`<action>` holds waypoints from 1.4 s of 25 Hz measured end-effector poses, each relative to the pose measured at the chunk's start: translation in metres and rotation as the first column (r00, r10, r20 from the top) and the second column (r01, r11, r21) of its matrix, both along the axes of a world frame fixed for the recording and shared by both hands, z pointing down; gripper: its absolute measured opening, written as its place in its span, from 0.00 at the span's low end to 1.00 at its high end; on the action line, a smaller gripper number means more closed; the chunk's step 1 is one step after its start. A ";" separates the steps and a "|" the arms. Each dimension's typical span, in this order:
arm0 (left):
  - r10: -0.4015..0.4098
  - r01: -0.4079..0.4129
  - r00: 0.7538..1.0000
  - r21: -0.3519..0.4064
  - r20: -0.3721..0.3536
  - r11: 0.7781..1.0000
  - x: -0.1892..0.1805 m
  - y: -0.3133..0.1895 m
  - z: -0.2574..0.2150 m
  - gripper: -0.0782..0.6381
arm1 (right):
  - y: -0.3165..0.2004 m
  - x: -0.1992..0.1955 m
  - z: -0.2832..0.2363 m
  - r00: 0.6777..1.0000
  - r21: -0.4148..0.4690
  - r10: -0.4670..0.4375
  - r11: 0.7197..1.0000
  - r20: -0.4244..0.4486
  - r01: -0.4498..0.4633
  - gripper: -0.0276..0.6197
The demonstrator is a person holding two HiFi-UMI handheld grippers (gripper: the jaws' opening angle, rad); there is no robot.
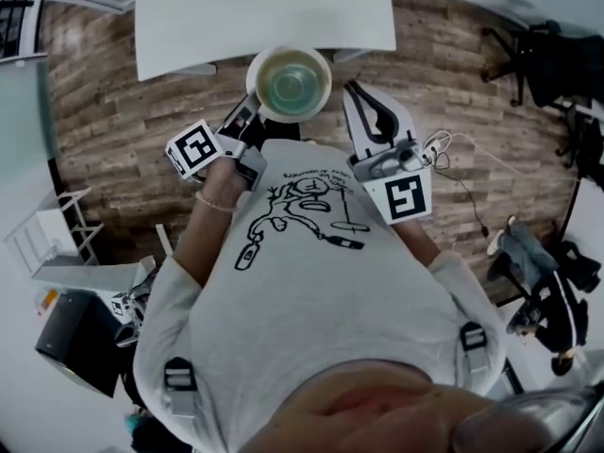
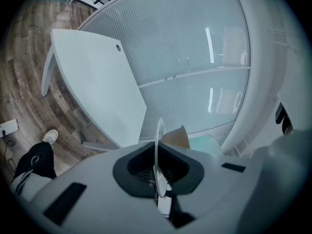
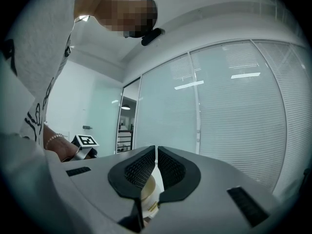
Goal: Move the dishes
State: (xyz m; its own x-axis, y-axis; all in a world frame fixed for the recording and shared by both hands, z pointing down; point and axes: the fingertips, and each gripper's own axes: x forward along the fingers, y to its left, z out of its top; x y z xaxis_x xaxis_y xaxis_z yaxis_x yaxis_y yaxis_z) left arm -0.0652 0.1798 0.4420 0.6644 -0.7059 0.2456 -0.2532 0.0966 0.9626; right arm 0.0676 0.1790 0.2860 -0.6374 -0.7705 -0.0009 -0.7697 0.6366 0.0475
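- Bowl [image 1: 289,83], cream outside and greenish inside, hangs in the air at the top middle of the head view. It is level, just short of the near edge of the white counter [image 1: 189,26] and above the wood floor [image 1: 113,111].
- Left of it, the left tool [image 1: 250,111] is clamped on the rim [image 2: 158,140]. In the left gripper view the rim stands edge-on between the two pads, with only a shallow bite.
- On the bowl's right side, the right tool [image 1: 349,92] has its jaws drawn almost together on a thin pale edge. A cream wall shows just beneath, so I judge it is pinching the same bowl's rim.
- I cannot tell whether the bowl holds anything.
- Risk: both grips are thin pinches on a smooth, curved lip. If one hand rises or turns more than the other, the bowl could tilt, pivot in the pads and slide out.
- Risk: pulling the hands apart or pushing them together would strain the rim and could make one grip let go.
- Risk: the bowl is off the counter, so a slip means a drop to the floor. Lowering it early could knock its base on the counter edge.
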 end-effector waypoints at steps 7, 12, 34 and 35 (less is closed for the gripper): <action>0.007 -0.007 1.000 -0.015 -0.015 1.000 -0.020 -0.054 0.001 0.12 | -0.054 -0.021 -0.001 1.000 -0.007 0.017 1.000 -0.008 -0.018 0.10; 0.009 -0.009 1.000 -0.017 -0.025 1.000 -0.032 -0.089 -0.001 0.12 | -0.089 -0.034 -0.003 1.000 -0.001 0.022 1.000 -0.012 -0.022 0.10; 0.030 -0.031 0.999 -0.018 -0.042 0.999 -0.051 -0.196 0.001 0.12 | -0.188 -0.065 -0.004 1.000 0.004 0.020 1.000 -0.014 -0.019 0.10; 0.028 -0.029 0.999 -0.017 -0.038 0.999 -0.051 -0.198 0.001 0.12 | -0.190 -0.064 -0.004 1.000 0.001 0.015 1.000 -0.014 -0.015 0.10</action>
State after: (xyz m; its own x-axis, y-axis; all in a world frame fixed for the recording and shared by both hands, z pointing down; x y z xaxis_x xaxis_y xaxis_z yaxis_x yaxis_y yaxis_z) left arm -0.1162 -0.0184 0.4425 0.6933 -0.6823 0.2320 -0.2195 0.1068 0.9698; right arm 0.0033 -0.0108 0.2823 -0.6255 -0.7802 0.0071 -0.7786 0.6248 0.0586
